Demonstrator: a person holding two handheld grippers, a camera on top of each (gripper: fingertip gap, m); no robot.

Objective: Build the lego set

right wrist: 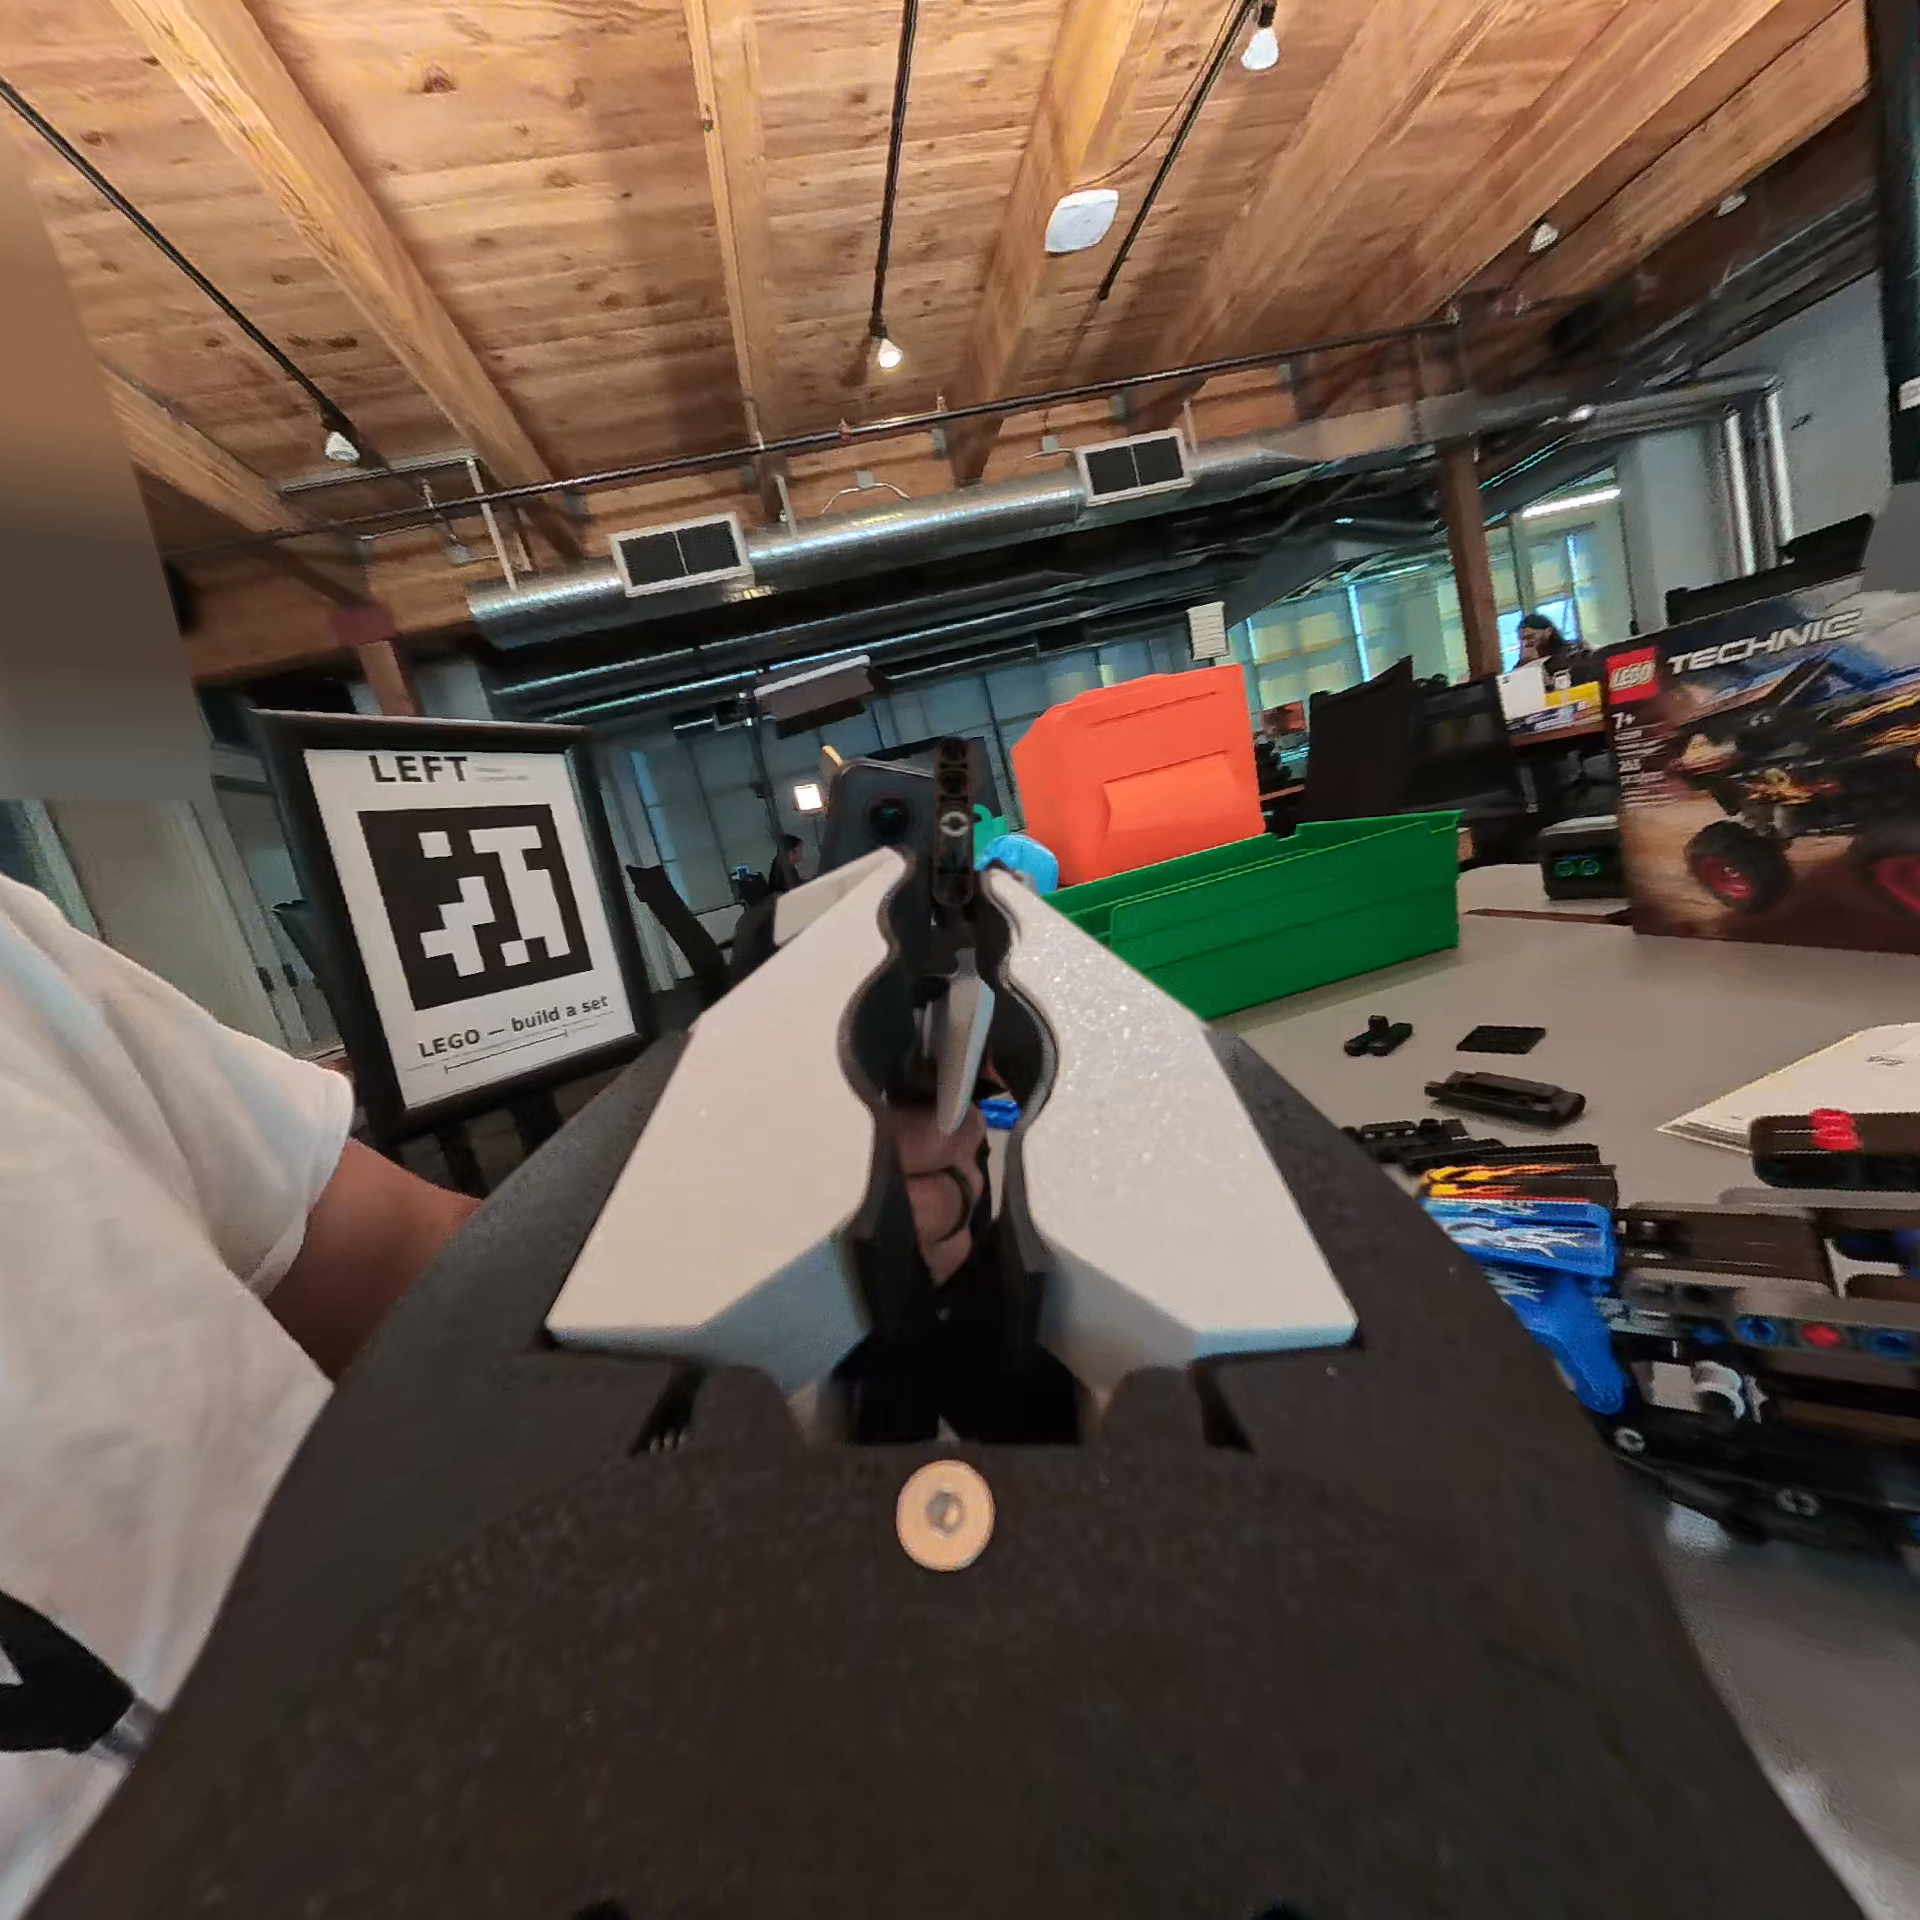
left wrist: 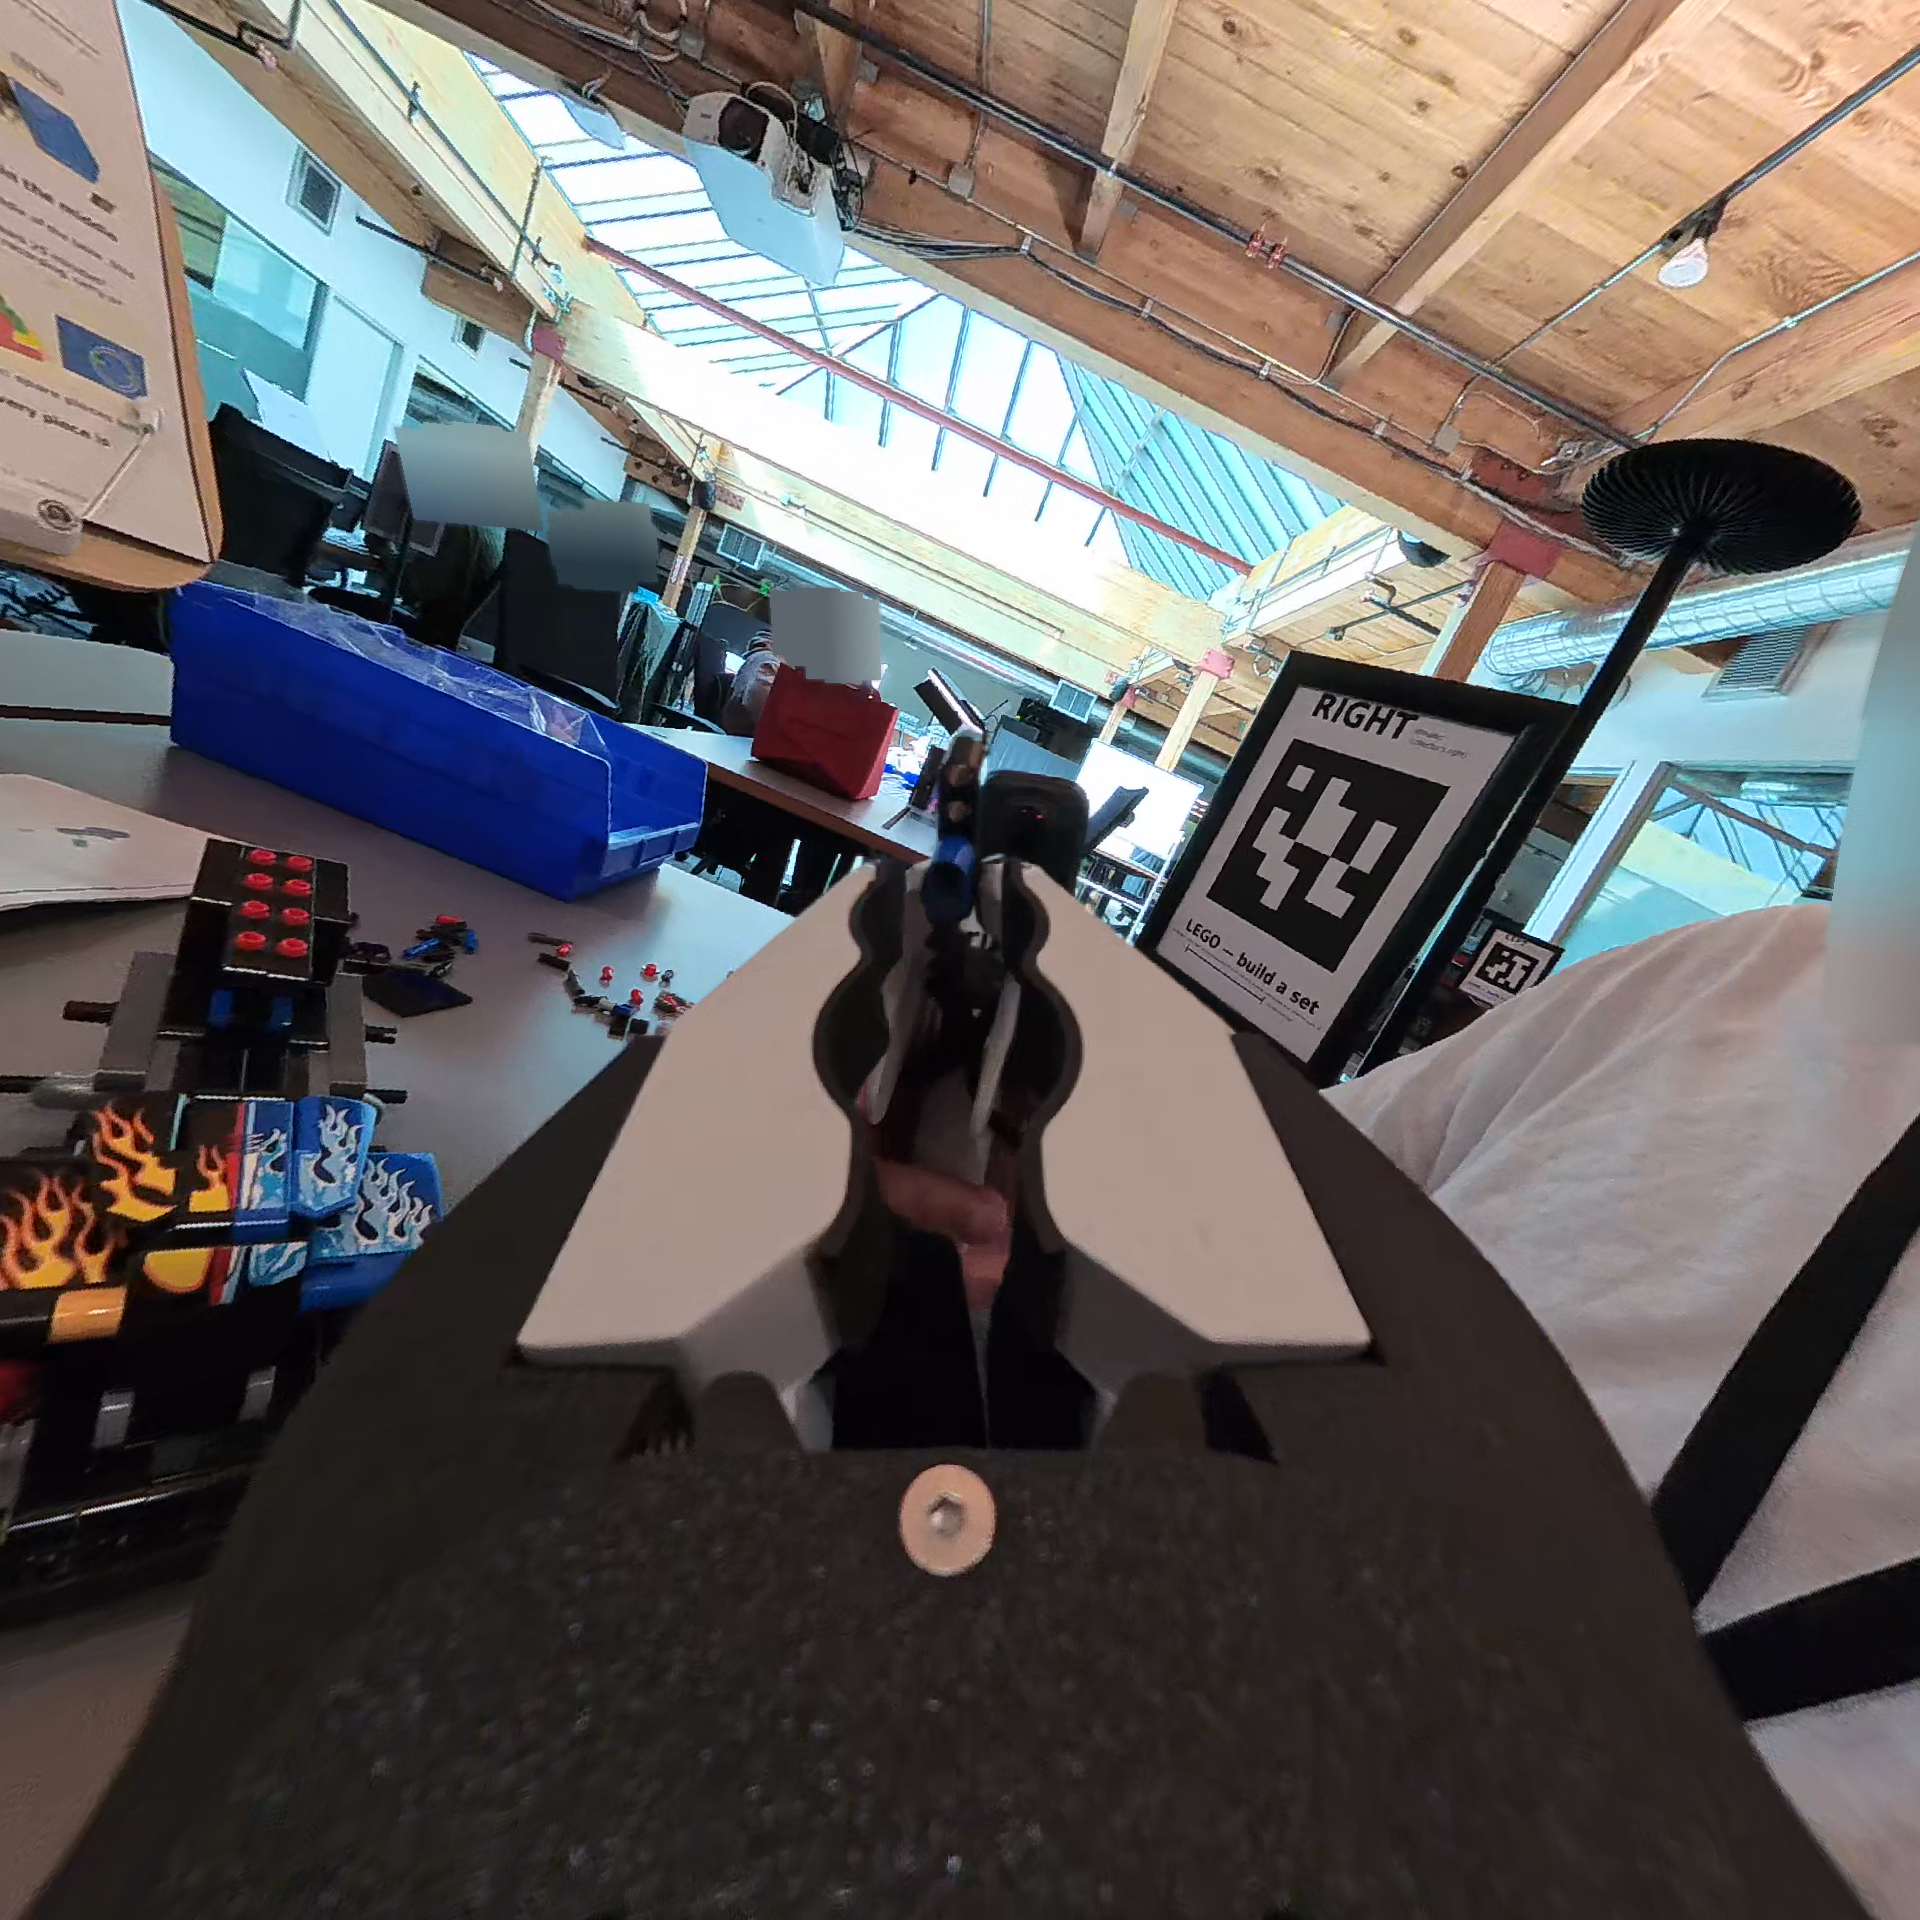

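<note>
My left gripper [left wrist: 948, 896] is shut on a small blue pin [left wrist: 948, 868] that sticks out past its tips. My right gripper [right wrist: 948, 873] is shut on a thin black beam with holes [right wrist: 954, 805], held upright. The two grippers face each other tip to tip, raised above the table; the right one shows in the left wrist view [left wrist: 1031, 823]. The partly built truck, black with flame stickers and red studs, lies on the table [left wrist: 208, 1143] and shows in the right wrist view [right wrist: 1714, 1309].
Loose small pieces [left wrist: 623, 987] lie beyond the truck, and black parts [right wrist: 1507, 1096] near a booklet [right wrist: 1787, 1091]. A blue bin [left wrist: 416, 769], a red bin [left wrist: 826, 732], a green bin [right wrist: 1278, 914], an orange bin [right wrist: 1138, 769] and the set's box [right wrist: 1766, 790] stand on the table. Framed marker signs [left wrist: 1340, 873] [right wrist: 468, 904] stand near the person. Both grippers' tips are close together, under 4 cm apart.
</note>
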